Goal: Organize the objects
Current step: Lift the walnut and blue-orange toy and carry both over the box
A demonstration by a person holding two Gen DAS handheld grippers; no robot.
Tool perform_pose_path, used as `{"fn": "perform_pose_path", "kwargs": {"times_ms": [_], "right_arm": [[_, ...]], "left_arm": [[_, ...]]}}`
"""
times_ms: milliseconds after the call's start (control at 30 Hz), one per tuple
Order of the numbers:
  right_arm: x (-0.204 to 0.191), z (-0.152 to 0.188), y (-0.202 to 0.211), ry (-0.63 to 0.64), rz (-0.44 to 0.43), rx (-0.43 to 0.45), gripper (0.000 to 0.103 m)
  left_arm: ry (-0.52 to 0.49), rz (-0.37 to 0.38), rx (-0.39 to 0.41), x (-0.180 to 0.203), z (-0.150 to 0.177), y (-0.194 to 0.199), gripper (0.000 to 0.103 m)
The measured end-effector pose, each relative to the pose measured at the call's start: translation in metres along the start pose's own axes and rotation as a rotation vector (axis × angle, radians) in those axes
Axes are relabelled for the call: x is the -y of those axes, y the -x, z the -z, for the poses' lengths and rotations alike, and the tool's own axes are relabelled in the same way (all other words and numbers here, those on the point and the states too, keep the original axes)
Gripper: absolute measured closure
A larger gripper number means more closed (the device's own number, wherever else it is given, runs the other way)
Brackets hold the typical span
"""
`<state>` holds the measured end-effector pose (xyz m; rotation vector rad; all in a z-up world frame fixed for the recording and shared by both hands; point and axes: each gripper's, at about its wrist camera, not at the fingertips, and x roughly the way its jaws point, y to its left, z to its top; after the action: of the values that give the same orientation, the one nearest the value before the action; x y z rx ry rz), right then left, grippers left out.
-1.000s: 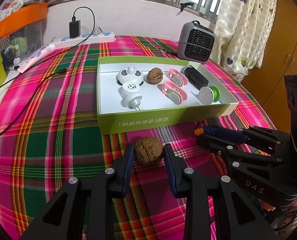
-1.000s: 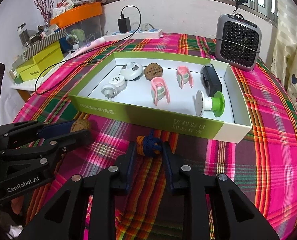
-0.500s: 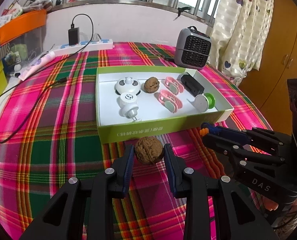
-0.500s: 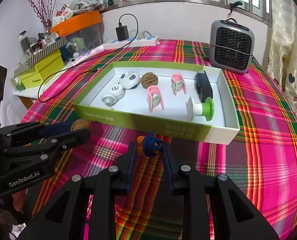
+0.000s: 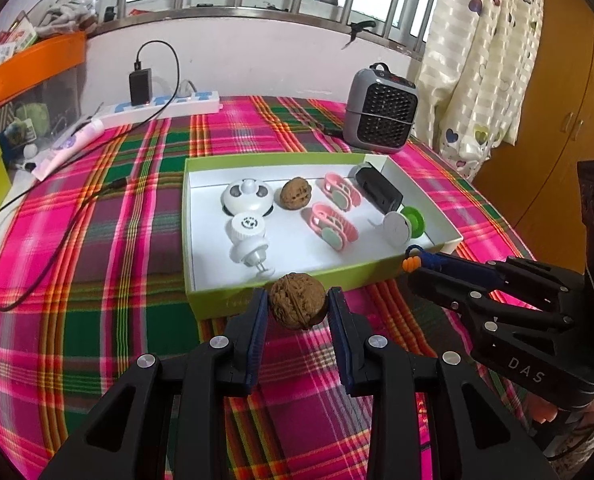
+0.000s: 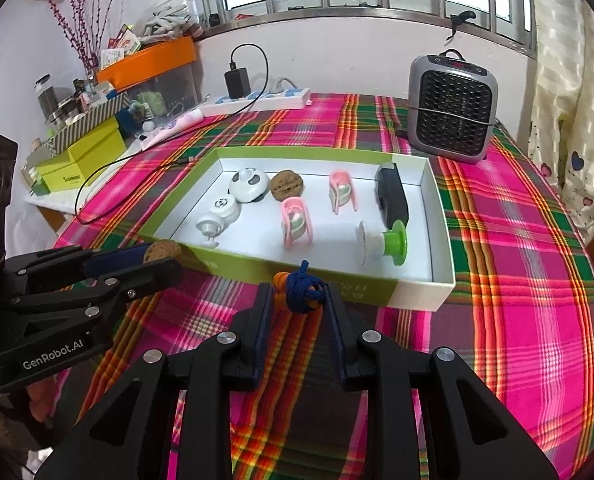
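My left gripper (image 5: pixel 297 308) is shut on a brown walnut (image 5: pixel 297 306) and holds it above the cloth, just in front of the green box's (image 5: pixel 339 274) near wall. My right gripper (image 6: pixel 299 300) is shut on a blue and orange knotted cord charm (image 6: pixel 303 292), also raised near the box's (image 6: pixel 425 296) front wall. Each gripper shows in the other's view: the right one (image 5: pixel 411 266) and the left one (image 6: pixel 163 254). Inside the box lie a second walnut (image 5: pixel 295 198), two white round gadgets, two pink clips, a black block and a green-and-white spool (image 5: pixel 403 226).
A grey heater (image 5: pixel 379 114) stands behind the box at the right. A power strip with a charger (image 5: pixel 157 104) and its cable lie at the back left. Boxes and clutter (image 6: pixel 81 152) sit beyond the table's left edge. A plaid cloth (image 6: pixel 517 280) covers the table.
Both grippers have risen from the cloth with the walnut and the cord charm in them, and have moved up toward the box's front wall.
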<state>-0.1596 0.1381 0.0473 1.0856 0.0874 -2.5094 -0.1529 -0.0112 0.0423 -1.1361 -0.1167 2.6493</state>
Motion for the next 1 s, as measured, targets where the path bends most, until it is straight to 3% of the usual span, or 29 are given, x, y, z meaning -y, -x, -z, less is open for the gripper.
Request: {"fn": "perform_pose_path", "kwargs": {"times_ms": [433, 1000], "right_arm": [[0.009, -0.021, -0.008, 0.006, 0.028, 0.018, 0.076], [0.018, -0.037, -0.038, 0.011, 0.04, -0.027, 0.076]], "left_arm": [[-0.018, 0.009, 0.005, 0.002, -0.018, -0.011, 0.075], [-0.023, -0.008, -0.024, -0.002, -0.035, -0.04, 0.075]]}}
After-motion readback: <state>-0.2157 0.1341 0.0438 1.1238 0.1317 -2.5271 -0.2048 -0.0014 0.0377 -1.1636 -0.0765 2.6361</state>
